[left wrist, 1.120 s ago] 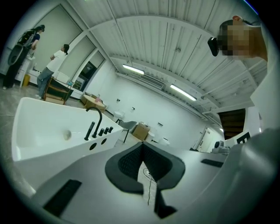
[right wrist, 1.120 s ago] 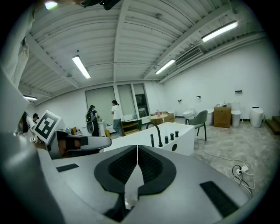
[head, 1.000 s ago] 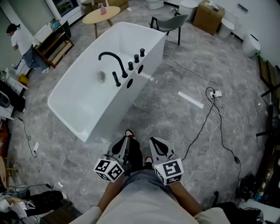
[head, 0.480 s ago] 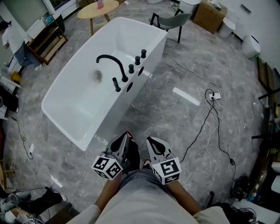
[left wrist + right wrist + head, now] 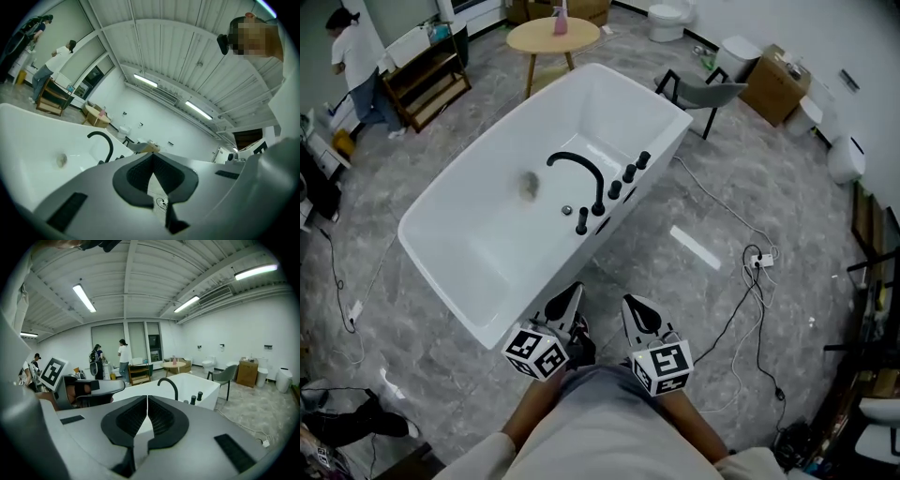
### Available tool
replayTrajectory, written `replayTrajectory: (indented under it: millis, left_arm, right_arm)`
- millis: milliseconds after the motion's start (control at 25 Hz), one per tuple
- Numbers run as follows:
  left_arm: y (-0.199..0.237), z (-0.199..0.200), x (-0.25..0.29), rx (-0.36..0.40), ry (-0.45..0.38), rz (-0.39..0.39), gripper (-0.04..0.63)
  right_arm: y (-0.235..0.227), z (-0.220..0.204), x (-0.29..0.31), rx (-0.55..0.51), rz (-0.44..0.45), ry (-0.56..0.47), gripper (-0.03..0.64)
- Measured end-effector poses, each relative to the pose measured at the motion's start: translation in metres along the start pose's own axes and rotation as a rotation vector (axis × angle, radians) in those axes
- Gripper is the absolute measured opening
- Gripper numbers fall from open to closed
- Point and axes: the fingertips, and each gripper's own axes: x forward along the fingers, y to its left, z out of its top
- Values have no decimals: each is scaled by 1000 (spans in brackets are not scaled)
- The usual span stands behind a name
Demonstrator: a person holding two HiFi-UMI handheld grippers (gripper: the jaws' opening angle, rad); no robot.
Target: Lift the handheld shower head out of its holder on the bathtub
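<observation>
Both tools, left gripper (image 5: 566,302) and right gripper (image 5: 639,312), are clenched empty, so one must spread its jaws before closing on the handheld shower head (image 5: 581,223), seemingly the short black stem on the bathtub (image 5: 478,253) rim just ahead of them, then lift straight up.

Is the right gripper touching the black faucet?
Apart. The head view shows a wide gap between the right gripper and the faucet, which stands far ahead of it.

No text can be read anywhere. Cubes on the left gripper (image 5: 571,294) and right gripper (image 5: 636,307) bear only square patterns.
</observation>
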Motion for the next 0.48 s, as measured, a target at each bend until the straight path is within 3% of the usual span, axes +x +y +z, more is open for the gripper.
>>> replayTrajectory:
  millis: [240, 480]
  left_arm:
    - [28, 35, 14, 76, -33, -38, 3]
    - [47, 32, 19, 135, -14, -24, 3]
  right_arm:
    - [4, 39, 35, -42, -20, -45, 21]
    - [5, 48, 50, -48, -20, -53, 21]
